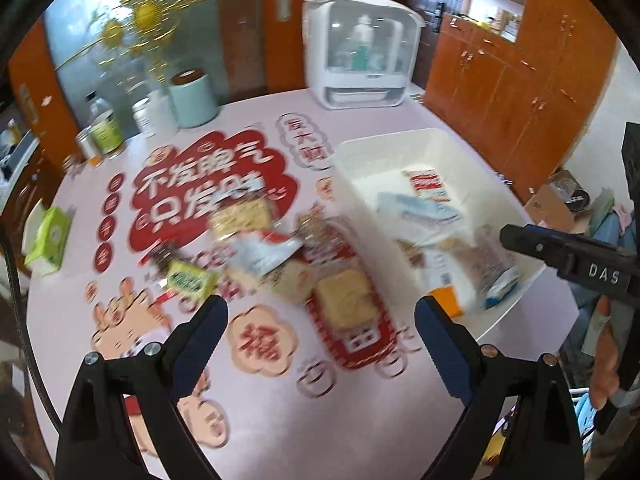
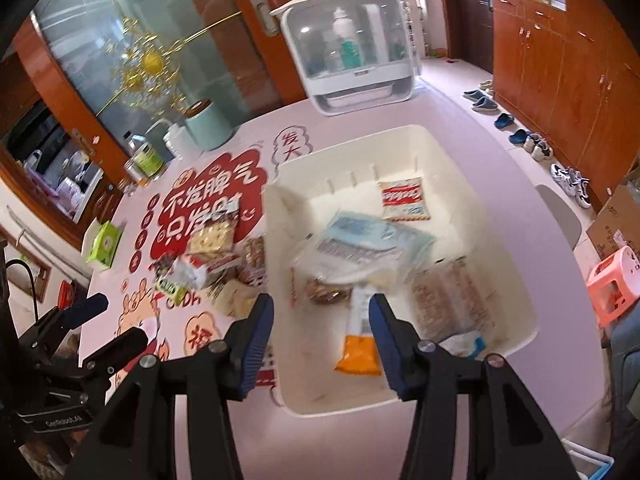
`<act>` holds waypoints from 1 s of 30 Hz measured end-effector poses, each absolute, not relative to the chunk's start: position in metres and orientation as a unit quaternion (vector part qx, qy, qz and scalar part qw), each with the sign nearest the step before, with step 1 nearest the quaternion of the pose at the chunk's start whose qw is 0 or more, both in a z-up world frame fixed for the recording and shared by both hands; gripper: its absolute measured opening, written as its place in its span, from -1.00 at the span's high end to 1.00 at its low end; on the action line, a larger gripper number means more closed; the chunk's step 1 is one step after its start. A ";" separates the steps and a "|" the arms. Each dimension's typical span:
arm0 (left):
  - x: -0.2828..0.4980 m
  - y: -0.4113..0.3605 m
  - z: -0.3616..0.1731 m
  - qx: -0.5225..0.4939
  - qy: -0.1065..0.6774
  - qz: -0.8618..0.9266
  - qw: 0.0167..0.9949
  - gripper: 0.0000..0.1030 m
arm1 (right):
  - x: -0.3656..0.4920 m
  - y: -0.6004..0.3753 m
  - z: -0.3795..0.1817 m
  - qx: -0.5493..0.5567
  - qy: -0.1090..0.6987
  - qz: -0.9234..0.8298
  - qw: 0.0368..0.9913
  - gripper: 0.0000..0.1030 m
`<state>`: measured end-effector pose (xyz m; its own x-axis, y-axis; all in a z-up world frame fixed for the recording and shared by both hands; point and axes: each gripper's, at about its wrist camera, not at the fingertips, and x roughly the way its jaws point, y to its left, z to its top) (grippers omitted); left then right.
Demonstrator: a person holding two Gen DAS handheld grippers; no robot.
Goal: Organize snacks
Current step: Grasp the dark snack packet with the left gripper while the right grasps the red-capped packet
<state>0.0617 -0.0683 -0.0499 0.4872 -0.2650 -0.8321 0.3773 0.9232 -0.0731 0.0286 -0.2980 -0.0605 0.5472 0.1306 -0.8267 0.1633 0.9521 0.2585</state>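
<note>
A white bin (image 1: 416, 148) (image 2: 400, 140) stands on the pink table and holds several snack packets, among them a red-and-white one (image 2: 404, 199), a pale blue one (image 2: 372, 236) and an orange-ended one (image 2: 359, 354). Loose snacks lie left of the bin: a cracker pack (image 1: 242, 214) (image 2: 211, 232), a green pack (image 1: 188, 278) (image 2: 171, 286) and a bread pack (image 1: 348, 300). My left gripper (image 1: 320, 312) is open and empty above the bread pack. My right gripper (image 2: 320, 312) is open and empty above the bin's near-left part.
A white cabinet appliance (image 1: 360, 52) (image 2: 348, 52) stands at the table's far side. A mint canister (image 1: 194, 98), jars (image 1: 104, 126) and a gold ornament (image 1: 140, 20) are at the far left. A green tissue box (image 1: 48, 240) sits at the left edge. Shoes (image 2: 532, 144) line the floor at right.
</note>
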 end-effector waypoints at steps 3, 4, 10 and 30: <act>0.057 -0.040 -0.050 0.052 0.471 -0.165 0.865 -0.83 | 0.032 -0.278 -0.060 0.144 0.479 0.006 0.866 0.03; 0.056 -0.032 -0.049 0.049 0.471 -0.158 0.866 -0.83 | 0.034 -0.271 -0.060 0.141 0.480 0.012 0.866 0.03; 0.058 0.026 -0.044 0.018 0.466 -0.114 0.877 -0.83 | 0.050 -0.228 -0.050 0.118 0.477 0.045 0.870 0.03; 0.168 0.110 -0.090 0.037 0.489 -0.111 0.865 -0.83 | 0.161 -0.120 -0.117 -0.007 0.527 0.089 0.845 0.03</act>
